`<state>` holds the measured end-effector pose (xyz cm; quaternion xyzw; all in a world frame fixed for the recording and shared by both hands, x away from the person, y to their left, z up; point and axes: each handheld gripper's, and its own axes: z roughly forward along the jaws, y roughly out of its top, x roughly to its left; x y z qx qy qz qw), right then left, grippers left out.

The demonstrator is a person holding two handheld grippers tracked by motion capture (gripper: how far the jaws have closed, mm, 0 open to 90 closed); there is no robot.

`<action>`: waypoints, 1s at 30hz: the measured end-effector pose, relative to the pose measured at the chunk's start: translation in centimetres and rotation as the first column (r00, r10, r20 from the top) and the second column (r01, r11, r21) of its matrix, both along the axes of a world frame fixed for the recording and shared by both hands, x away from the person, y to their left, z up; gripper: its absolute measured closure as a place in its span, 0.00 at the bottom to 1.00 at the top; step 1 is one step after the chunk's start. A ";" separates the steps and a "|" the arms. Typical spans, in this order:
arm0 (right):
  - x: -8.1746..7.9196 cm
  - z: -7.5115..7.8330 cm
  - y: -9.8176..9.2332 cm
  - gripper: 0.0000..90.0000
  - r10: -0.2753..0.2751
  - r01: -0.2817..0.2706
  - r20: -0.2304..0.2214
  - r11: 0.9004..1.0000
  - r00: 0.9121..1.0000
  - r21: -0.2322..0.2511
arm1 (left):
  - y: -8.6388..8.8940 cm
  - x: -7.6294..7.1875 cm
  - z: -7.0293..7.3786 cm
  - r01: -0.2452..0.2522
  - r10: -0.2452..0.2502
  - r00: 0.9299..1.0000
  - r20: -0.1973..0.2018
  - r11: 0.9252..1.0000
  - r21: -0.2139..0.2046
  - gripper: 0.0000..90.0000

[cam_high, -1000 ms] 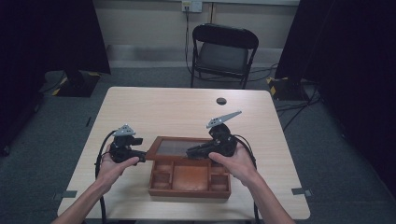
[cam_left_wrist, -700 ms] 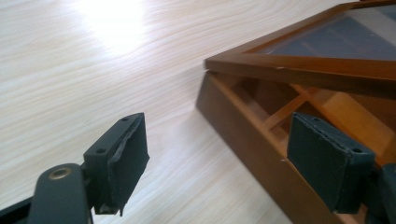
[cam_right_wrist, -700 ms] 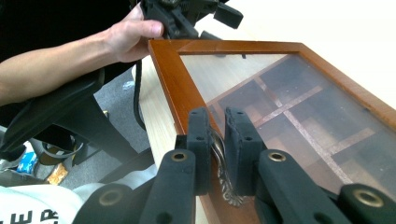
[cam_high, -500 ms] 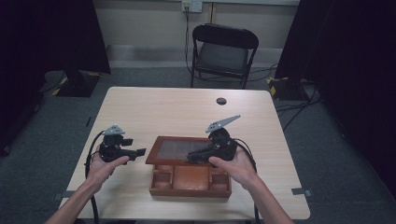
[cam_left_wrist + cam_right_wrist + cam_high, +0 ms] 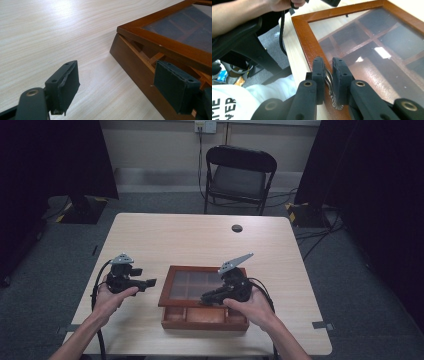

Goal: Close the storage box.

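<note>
With my right claw (image 5: 328,72) clamped on the metal handle (image 5: 331,87) of the box lid (image 5: 200,285), I'd ease it down slowly, left claw (image 5: 145,283) gaping clear beside the wooden box (image 5: 205,318).

One box (image 5: 205,317), two tongs, one chair (image 5: 240,177)

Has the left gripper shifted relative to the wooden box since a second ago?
Yes. The left gripper has drawn back from the wooden box, toward the table's left edge: earlier it was at the box's left side, now bare tabletop lies between them.
</note>
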<state>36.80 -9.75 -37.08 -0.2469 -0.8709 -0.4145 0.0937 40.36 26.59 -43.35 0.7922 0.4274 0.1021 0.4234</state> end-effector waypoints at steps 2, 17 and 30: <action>-0.2 -0.4 0.1 0.91 0.008 -0.008 0.000 1.000 1.000 -0.007 | -0.2 -0.1 0.1 0.006 -0.006 1.000 0.002 1.000 0.003 0.22; -0.9 -2.9 0.5 0.91 0.023 -0.023 -0.014 0.999 1.000 -0.045 | -0.7 -0.2 -0.2 0.033 -0.033 0.999 -0.006 0.999 0.023 0.22; -1.3 -5.4 1.2 0.91 0.032 -0.037 -0.041 0.992 0.999 -0.121 | -0.7 -0.1 -0.5 0.030 -0.030 0.999 -0.017 0.999 0.026 0.22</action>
